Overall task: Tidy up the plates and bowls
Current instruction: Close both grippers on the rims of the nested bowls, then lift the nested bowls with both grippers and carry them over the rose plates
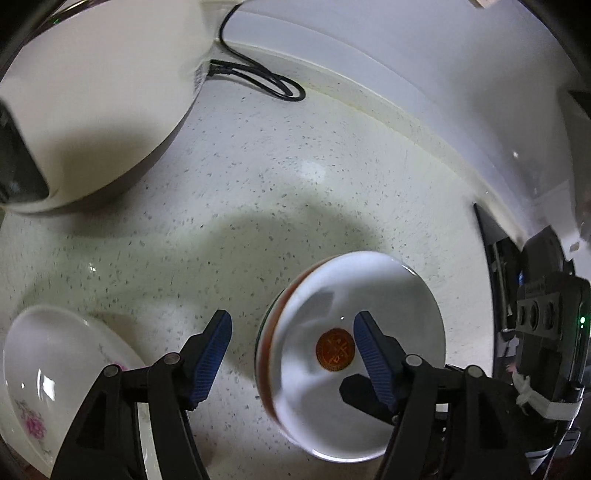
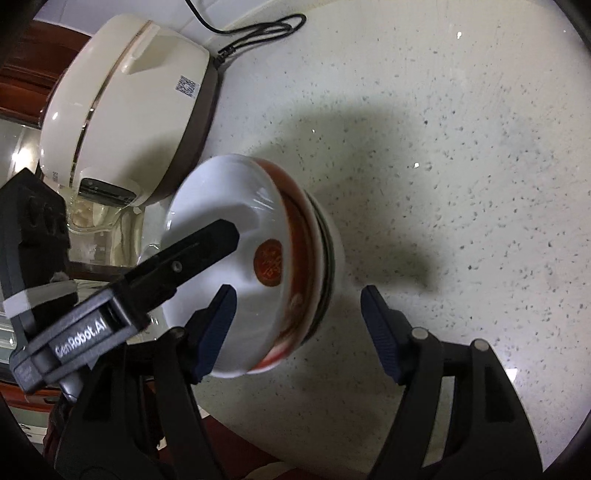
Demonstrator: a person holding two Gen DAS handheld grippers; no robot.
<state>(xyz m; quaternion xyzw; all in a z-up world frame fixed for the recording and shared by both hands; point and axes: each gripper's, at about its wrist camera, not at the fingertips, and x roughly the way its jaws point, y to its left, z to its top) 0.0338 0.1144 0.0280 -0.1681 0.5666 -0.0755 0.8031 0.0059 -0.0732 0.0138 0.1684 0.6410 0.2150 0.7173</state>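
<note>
- Left gripper (image 1: pixel 291 354) spread wide and holding nothing; right gripper (image 2: pixel 297 317) gaping too, also empty.
- Red-rimmed bowl (image 1: pixel 354 354) sits mid-counter (image 1: pixel 295 177), tilted. The left one's right finger pokes into it, rim just inside the gap, so left looks nearer.
- Floral bowl (image 1: pixel 55 380) off left, near the front edge.
- Rice cooker (image 2: pixel 125 103) at the back.

1. The left wrist view looks steeply down, close over a speckled countertop (image 1: pixel 295 184), past its own two fingers.
2. The right wrist view looks down at the same countertop (image 2: pixel 443 147) from the opposite side, equally close.
3. Both views share the red-banded bowl (image 1: pixel 351 350) (image 2: pixel 258 266), the cream rice cooker (image 1: pixel 92 110) (image 2: pixel 125 107) and its black cord (image 1: pixel 258 77) (image 2: pixel 258 29).
</note>
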